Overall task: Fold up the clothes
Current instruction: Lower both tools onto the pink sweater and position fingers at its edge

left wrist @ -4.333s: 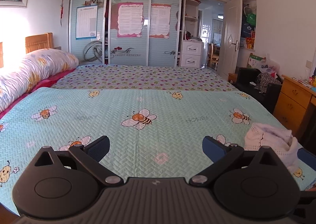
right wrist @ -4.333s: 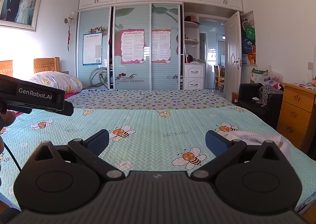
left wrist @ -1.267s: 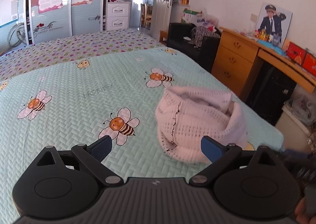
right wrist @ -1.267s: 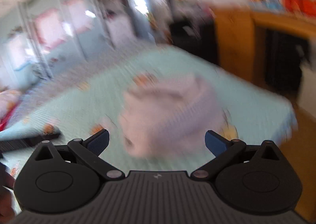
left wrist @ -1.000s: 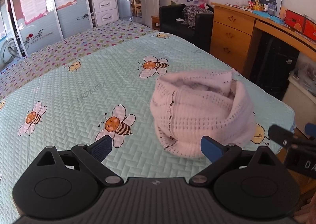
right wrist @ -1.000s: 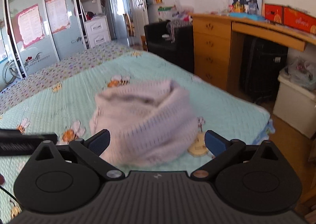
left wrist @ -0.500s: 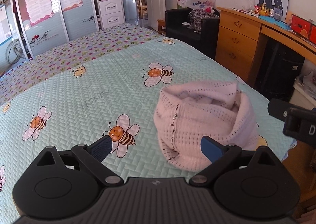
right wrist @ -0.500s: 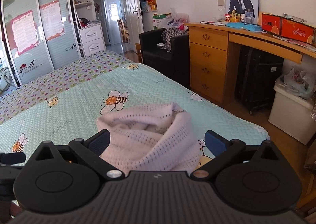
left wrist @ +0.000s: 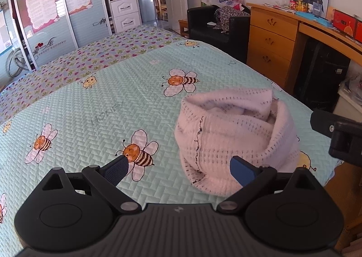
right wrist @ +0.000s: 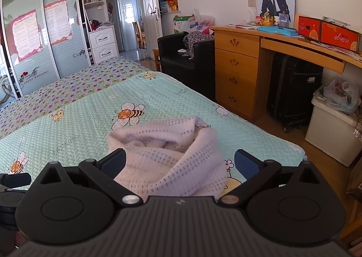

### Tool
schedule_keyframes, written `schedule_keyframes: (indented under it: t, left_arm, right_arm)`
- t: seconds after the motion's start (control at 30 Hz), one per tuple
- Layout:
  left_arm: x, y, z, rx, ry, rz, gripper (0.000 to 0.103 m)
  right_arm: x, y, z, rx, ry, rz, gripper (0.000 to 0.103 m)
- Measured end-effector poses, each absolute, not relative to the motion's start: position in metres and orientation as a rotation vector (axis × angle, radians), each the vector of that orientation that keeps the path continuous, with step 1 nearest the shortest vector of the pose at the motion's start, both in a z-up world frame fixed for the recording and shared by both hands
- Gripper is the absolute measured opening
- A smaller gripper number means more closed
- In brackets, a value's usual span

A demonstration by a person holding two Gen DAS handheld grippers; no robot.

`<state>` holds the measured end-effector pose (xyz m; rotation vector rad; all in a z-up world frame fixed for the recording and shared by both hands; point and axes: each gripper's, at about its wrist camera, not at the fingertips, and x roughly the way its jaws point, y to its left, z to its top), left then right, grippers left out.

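Observation:
A pale pink knitted garment (left wrist: 235,134) lies bunched in a heap near the right corner of the bed (left wrist: 90,107). My left gripper (left wrist: 178,169) is open just short of it, with the right blue pad (left wrist: 241,169) in front of the heap's near edge. In the right wrist view the same garment (right wrist: 167,155) sits between and just beyond the fingers of my right gripper (right wrist: 179,163), which is open and holds nothing. The body of the right gripper (left wrist: 341,134) shows at the right edge of the left wrist view.
The bed's mint bee-print cover stretches left and back. Beyond the bed's right edge stand a wooden desk with drawers (right wrist: 239,75), a black suitcase (right wrist: 291,96), a white bin (right wrist: 332,125) and a black armchair (right wrist: 183,60). Wardrobe doors (right wrist: 34,37) line the far wall.
Both grippers swung right from facing the wardrobe toward the garment and came close to it. In the last half second both stayed open and drew slightly nearer.

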<state>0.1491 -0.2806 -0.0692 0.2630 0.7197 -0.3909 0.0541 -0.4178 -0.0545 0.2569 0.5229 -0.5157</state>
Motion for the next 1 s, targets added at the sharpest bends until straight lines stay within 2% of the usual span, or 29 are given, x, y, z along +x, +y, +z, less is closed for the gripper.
schedule_keyframes:
  t: [0.33,1.0]
  left_arm:
    - [0.173,-0.298,-0.085,0.286,0.753,-0.409,0.099]
    - [0.237,-0.343,-0.155,0.302,0.872,-0.427,0.099]
  right_arm:
    - [0.069,-0.432,-0.071,0.273,0.55,-0.522,0.101]
    - [0.145,-0.486,-0.156,0.383,0.7,-0.521,0.101]
